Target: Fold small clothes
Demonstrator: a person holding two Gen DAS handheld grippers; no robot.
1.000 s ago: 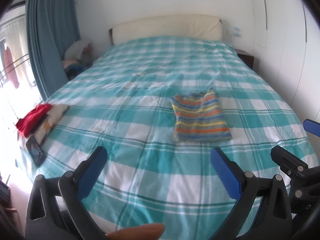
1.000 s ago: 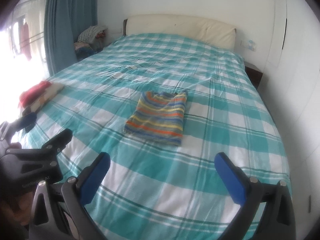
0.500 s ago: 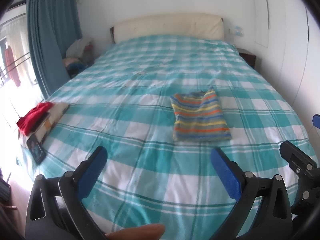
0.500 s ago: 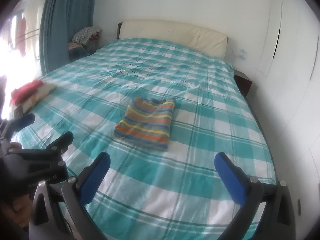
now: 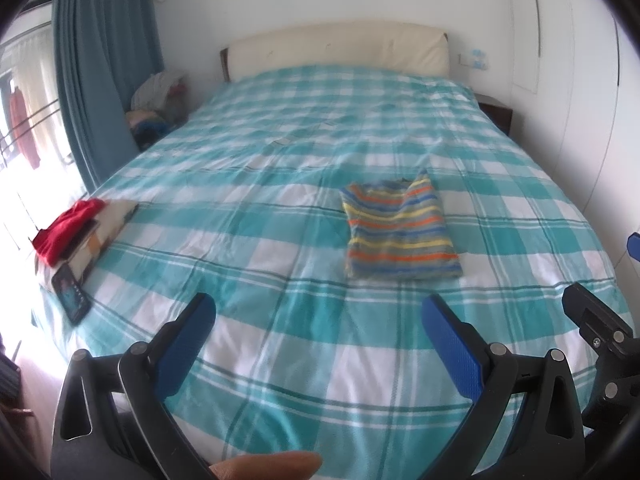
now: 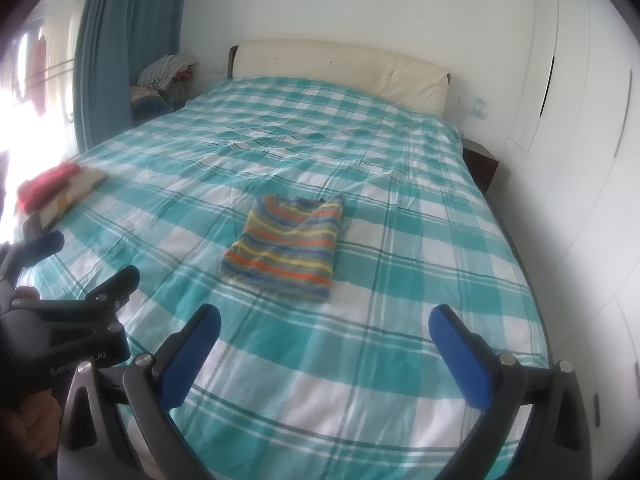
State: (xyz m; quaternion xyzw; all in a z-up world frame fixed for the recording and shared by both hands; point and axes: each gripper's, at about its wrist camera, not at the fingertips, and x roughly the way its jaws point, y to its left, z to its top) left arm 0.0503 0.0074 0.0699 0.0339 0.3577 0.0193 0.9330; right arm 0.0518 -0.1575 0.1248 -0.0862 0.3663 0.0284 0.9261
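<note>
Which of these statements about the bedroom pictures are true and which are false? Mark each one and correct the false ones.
1. The striped top lies folded on the bed. True.
2. The left gripper is shut on the striped top. False: it is open and holds nothing, well short of the top.
3. A red garment lies near the bed's left edge. True.
4. The right gripper is shut. False: its fingers stand wide apart.
5. The curtain is yellow. False: it is blue.

The dark phone [image 5: 71, 295] screen is blurred, and the clothes pile [image 6: 168, 70] is indistinct.
</note>
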